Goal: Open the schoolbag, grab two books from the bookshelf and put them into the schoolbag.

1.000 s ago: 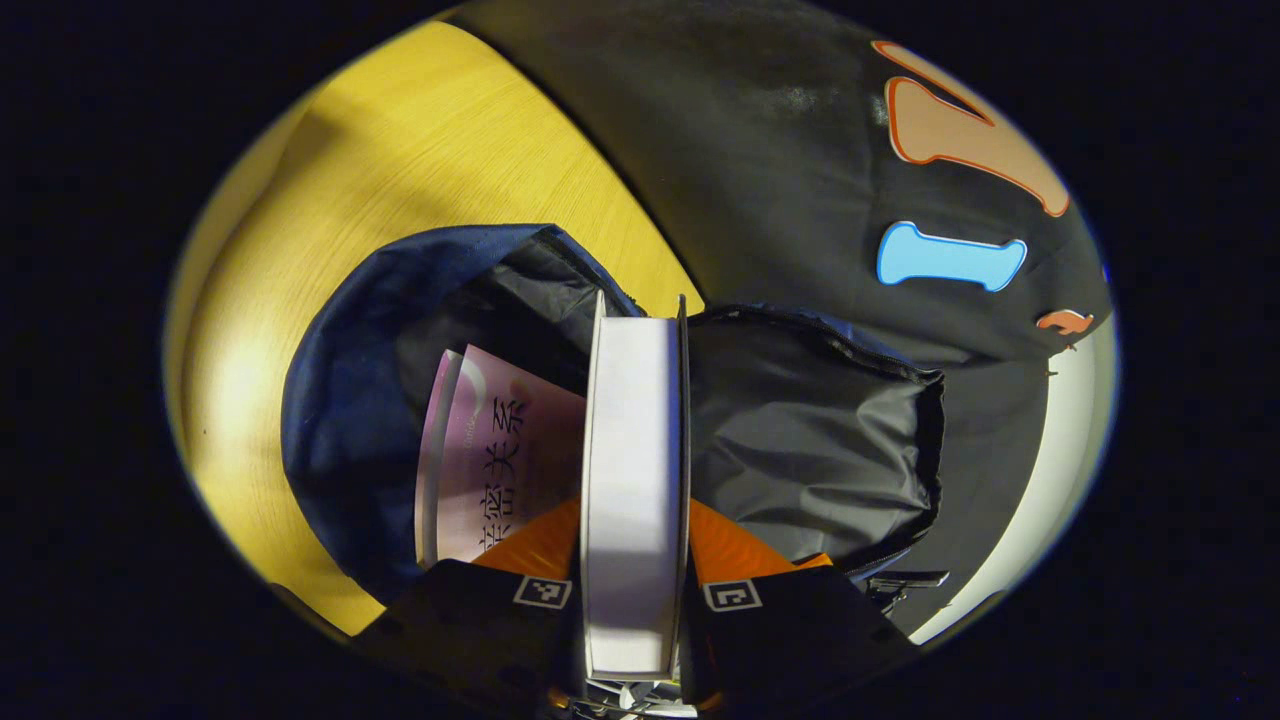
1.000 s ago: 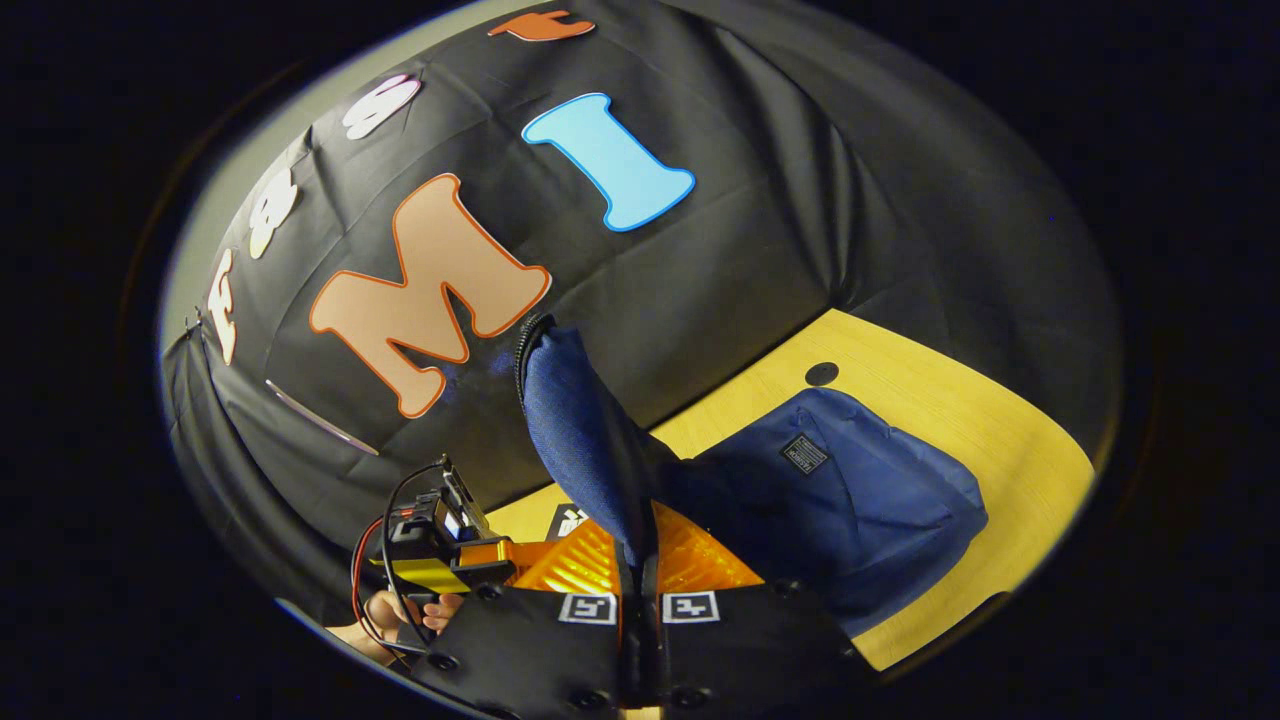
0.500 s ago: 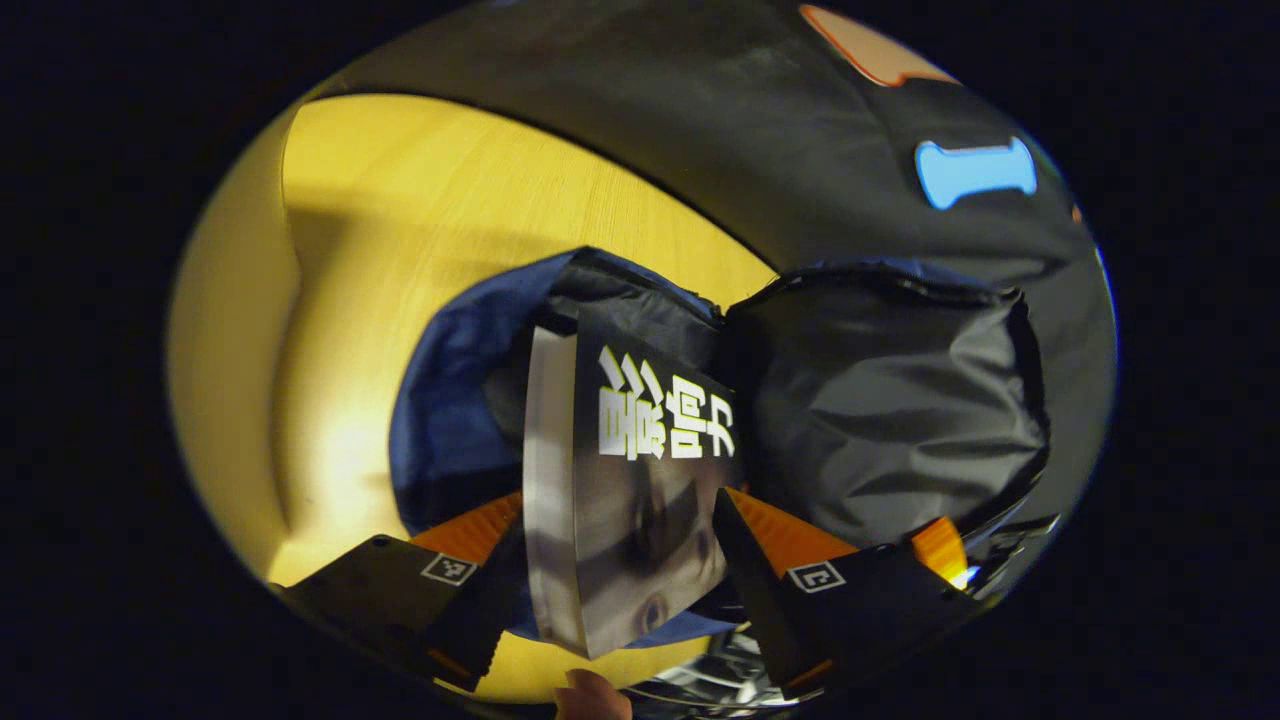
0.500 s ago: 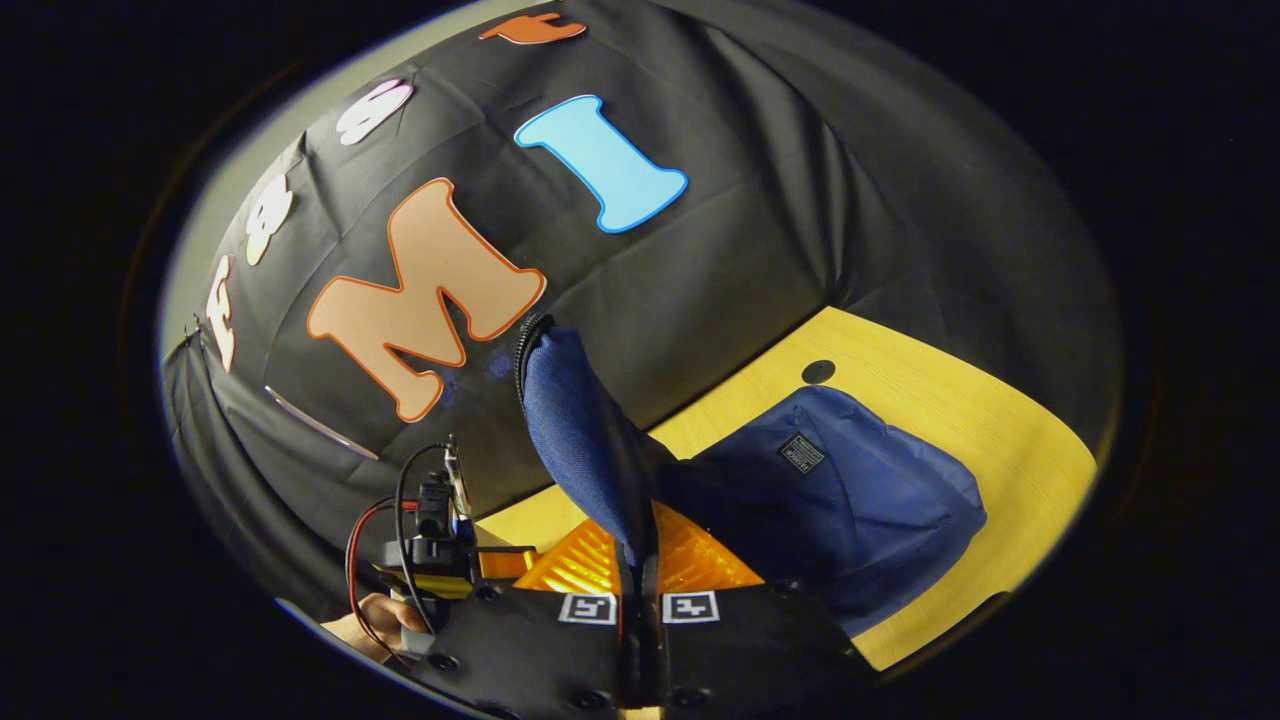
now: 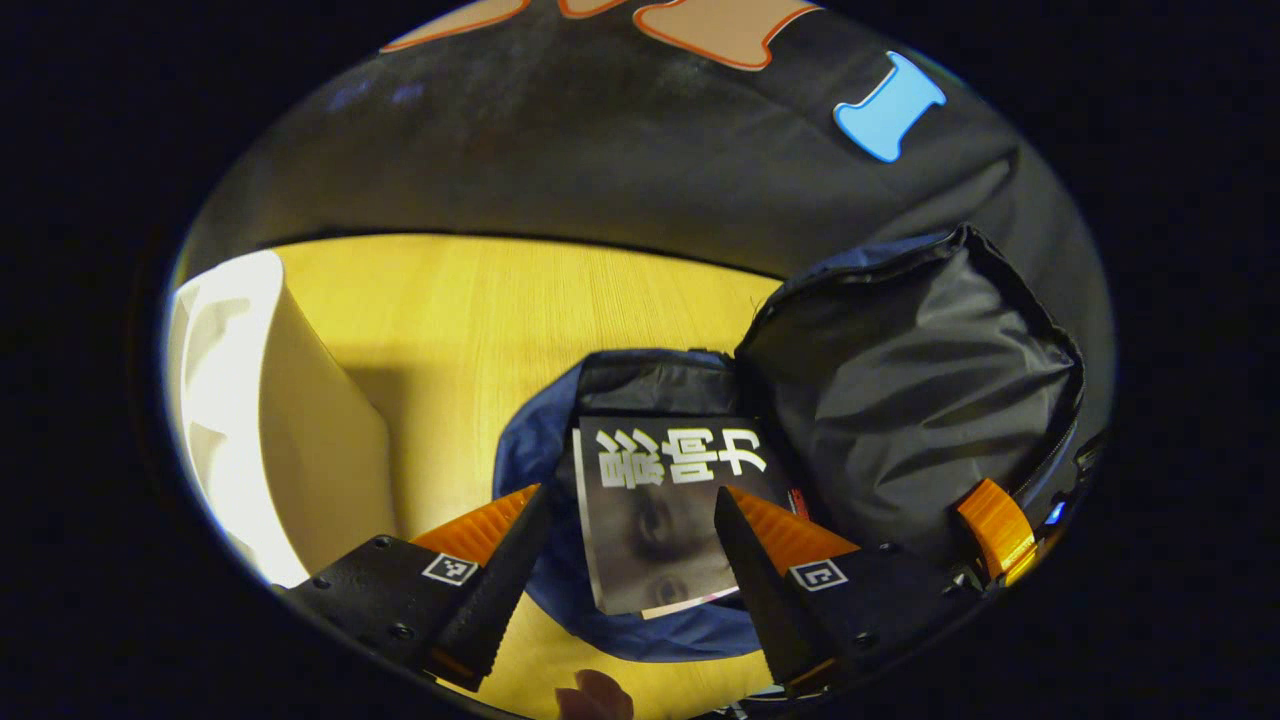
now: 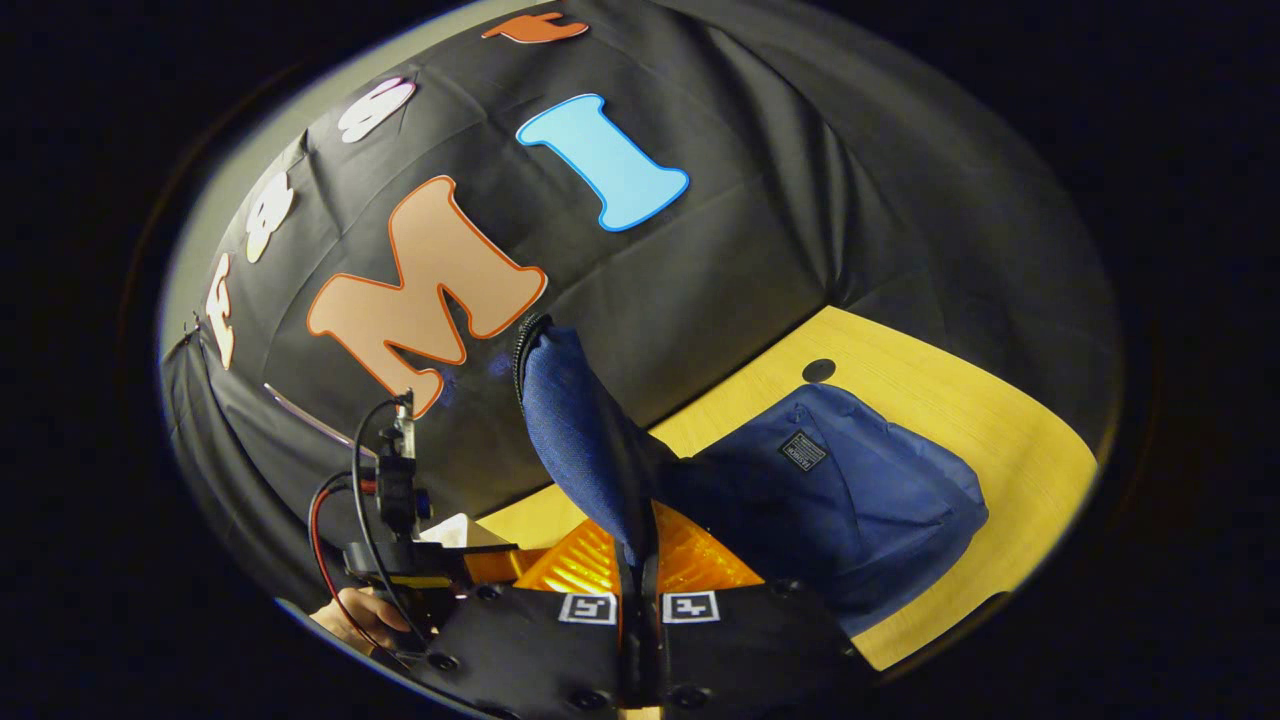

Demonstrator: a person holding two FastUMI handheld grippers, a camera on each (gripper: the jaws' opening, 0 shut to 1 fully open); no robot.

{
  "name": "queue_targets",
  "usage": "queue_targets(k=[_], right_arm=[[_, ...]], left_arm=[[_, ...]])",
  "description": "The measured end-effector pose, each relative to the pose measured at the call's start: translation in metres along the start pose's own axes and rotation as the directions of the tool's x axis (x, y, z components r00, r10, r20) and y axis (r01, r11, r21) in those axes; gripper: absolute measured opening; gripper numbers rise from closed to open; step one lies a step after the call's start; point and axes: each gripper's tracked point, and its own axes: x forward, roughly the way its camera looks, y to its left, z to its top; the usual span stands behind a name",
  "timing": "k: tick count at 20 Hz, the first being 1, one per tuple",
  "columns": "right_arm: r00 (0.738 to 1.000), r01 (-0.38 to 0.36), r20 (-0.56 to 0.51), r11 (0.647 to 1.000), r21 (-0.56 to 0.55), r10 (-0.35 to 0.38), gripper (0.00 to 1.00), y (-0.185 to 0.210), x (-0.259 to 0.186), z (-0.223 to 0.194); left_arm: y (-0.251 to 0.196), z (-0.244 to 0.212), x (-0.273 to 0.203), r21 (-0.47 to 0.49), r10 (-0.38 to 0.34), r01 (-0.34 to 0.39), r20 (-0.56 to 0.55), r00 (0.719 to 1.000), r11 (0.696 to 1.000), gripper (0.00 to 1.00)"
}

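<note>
The navy schoolbag point(image 5: 540, 450) lies open on the wooden table, its black-lined flap point(image 5: 910, 400) held up at the right. A black-covered book point(image 5: 655, 520) rests flat in the bag's mouth, and a pink edge point(image 5: 700, 602) peeks out beneath it. My left gripper point(image 5: 625, 505) hovers open above the book, one finger on each side, touching nothing. In the right gripper view, my right gripper point(image 6: 640, 575) is shut on the raised blue flap point(image 6: 585, 440). The bag's body point(image 6: 850, 500) lies to its right, and the left gripper point(image 6: 400, 540) sits lower left, held by a hand point(image 6: 350, 612).
A white bookshelf wall point(image 5: 270, 410) stands at the left in the left gripper view. Bare yellow tabletop point(image 5: 480, 310) lies between it and the bag. A round black hole point(image 6: 818, 370) sits in the table behind the bag. Black cloth closes the back.
My left gripper has opened and let go of the black book, which has dropped flat into the bag. The gripper has drawn back. The right gripper still holds the flap up.
</note>
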Motion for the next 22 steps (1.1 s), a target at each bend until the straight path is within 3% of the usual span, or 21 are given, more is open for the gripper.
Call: queue_targets(k=[6, 10, 13, 14, 18, 22], right_arm=[[1.0, 0.003, -0.001, 1.0, -0.019, -0.003, 0.03, 0.003, 0.0, -0.004], [1.0, 0.003, -0.003, 1.0, -0.031, -0.003, 0.03, 0.006, 0.001, -0.009], [1.0, 0.005, -0.002, 0.999, -0.037, -0.005, 0.03, 0.005, 0.001, -0.011], [1.0, 0.006, -0.001, 0.999, -0.043, -0.006, 0.03, 0.005, 0.001, -0.013], [1.0, 0.017, 0.004, 0.997, -0.069, -0.017, 0.03, 0.007, 0.004, -0.016], [1.0, 0.027, -0.007, 0.995, -0.098, -0.028, 0.05, 0.012, 0.008, -0.026]], left_arm=[[0.02, 0.035, -0.045, 0.071, 0.052, -0.065, 0.168, 0.984, 0.995, 0.97], [0.033, 0.059, -0.092, 0.043, 0.043, -0.058, 0.29, 0.956, 0.997, 0.96], [0.047, 0.076, -0.135, 0.028, 0.041, -0.057, 0.395, 0.918, 0.998, 1.0], [0.051, 0.078, -0.151, 0.035, 0.042, -0.063, 0.431, 0.902, 0.997, 0.96], [0.072, 0.081, -0.209, 0.081, 0.086, -0.156, 0.55, 0.831, 0.985, 0.96], [0.085, 0.067, -0.24, 0.095, 0.136, -0.239, 0.598, 0.79, 0.966, 0.96]])
